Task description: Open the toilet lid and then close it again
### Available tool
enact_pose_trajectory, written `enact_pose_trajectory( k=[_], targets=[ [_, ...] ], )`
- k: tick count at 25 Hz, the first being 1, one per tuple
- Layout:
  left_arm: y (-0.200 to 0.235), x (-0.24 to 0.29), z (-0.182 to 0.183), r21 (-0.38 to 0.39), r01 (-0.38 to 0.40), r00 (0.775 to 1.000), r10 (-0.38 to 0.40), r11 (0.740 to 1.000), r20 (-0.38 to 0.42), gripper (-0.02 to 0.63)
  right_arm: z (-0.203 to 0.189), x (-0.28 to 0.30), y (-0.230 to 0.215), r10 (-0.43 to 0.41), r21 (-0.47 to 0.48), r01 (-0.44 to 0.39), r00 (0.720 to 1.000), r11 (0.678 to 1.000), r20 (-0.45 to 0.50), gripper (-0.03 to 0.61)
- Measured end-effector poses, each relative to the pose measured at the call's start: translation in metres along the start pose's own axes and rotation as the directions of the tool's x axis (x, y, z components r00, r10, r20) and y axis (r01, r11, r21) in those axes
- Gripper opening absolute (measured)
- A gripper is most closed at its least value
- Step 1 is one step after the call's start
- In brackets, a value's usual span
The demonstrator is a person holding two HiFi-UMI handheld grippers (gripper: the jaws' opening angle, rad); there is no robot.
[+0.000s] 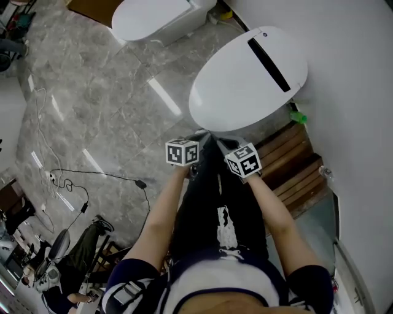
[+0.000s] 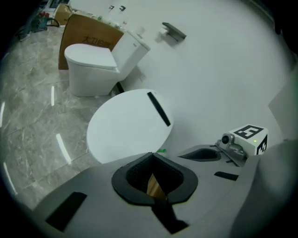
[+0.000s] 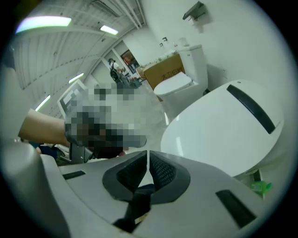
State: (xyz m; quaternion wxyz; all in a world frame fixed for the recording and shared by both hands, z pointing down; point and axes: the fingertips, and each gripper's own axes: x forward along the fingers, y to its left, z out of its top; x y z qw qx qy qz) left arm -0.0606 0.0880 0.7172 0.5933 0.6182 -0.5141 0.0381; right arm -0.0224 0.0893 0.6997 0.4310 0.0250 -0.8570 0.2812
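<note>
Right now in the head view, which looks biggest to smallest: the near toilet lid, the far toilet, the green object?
The near toilet lid
The far toilet, though cropped and farther off
The green object

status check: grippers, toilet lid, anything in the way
Left gripper shut, empty. Right gripper shut, empty. Toilet lid down flat, both grippers clear of it. Nothing between grippers and lid.

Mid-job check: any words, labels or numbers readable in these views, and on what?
Cardboard box behind the far toilet: one row of printed characters, too blurred to read.
Left marker cube and right marker cube: black-and-white square patterns, no words.
Near toilet lid: no print visible.
</note>
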Motion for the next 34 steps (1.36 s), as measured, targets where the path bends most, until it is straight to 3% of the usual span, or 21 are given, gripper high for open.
enact_pose_trajectory(
  k=[4, 9, 19, 24, 34],
  targets=[
    [-0.059, -0.042, 0.021, 0.079, 0.076, 0.996, -0.079, 0.994, 0.033, 0.005, 0.043, -0.044, 0.03, 0.001, 0.036, -0.006, 0.991, 0.999, 0.132, 0.017],
    [-0.1, -0.076, 0.038, 0.188, 0.096, 0.994, -0.104, 0.978, 0.033, 0.005, 0.074, -0.084, 0.052, -0.061, 0.019, 0.058, 0.972, 0.998, 0.226, 0.009],
    [-0.125, -0.092, 0.035, 0.3, 0.114, 0.993, -0.12, 0.947, 0.004, 0.005, 0.07, -0.119, 0.06, -0.128, 0.041, 0.121, 0.953, 0.992, 0.274, 0.009],
    [-0.128, -0.09, 0.024, 0.327, 0.13, 0.991, -0.118, 0.936, -0.055, 0.005, 0.07, -0.126, 0.059, -0.139, 0.05, 0.13, 0.951, 0.99, 0.277, 0.009],
    [-0.137, -0.079, 0.031, 0.346, 0.143, 0.989, -0.122, 0.927, -0.082, 0.005, 0.061, -0.127, 0.05, -0.131, 0.052, 0.122, 0.961, 0.991, 0.243, 0.009]
  ],
)
